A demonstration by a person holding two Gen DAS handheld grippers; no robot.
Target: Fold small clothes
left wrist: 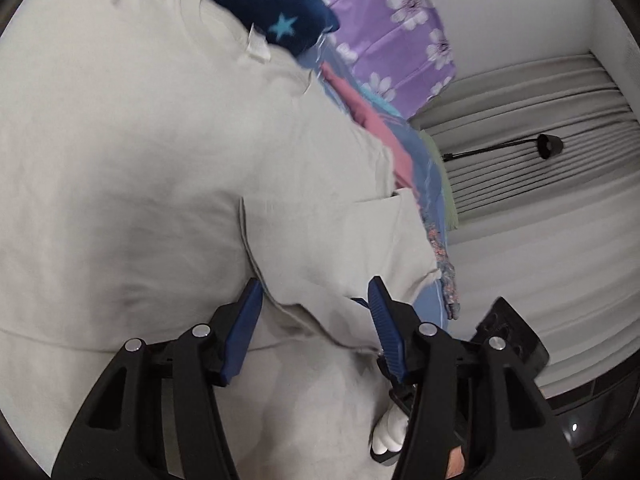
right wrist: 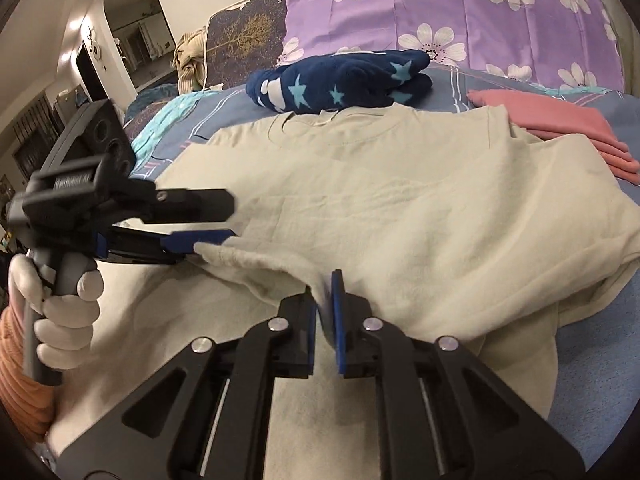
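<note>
A cream t-shirt lies spread on the bed, neck away from me, its right side folded over. It fills most of the left wrist view. My right gripper is shut on a fold of the shirt's near edge. My left gripper is open, jaws wide apart, over a folded sleeve part. In the right wrist view the left gripper reaches in from the left, its lower finger touching the shirt's edge.
A folded navy star-print garment lies beyond the shirt's neck. A folded pink garment lies at the right. A purple flowered pillow stands at the back. The blue bedsheet shows at the right.
</note>
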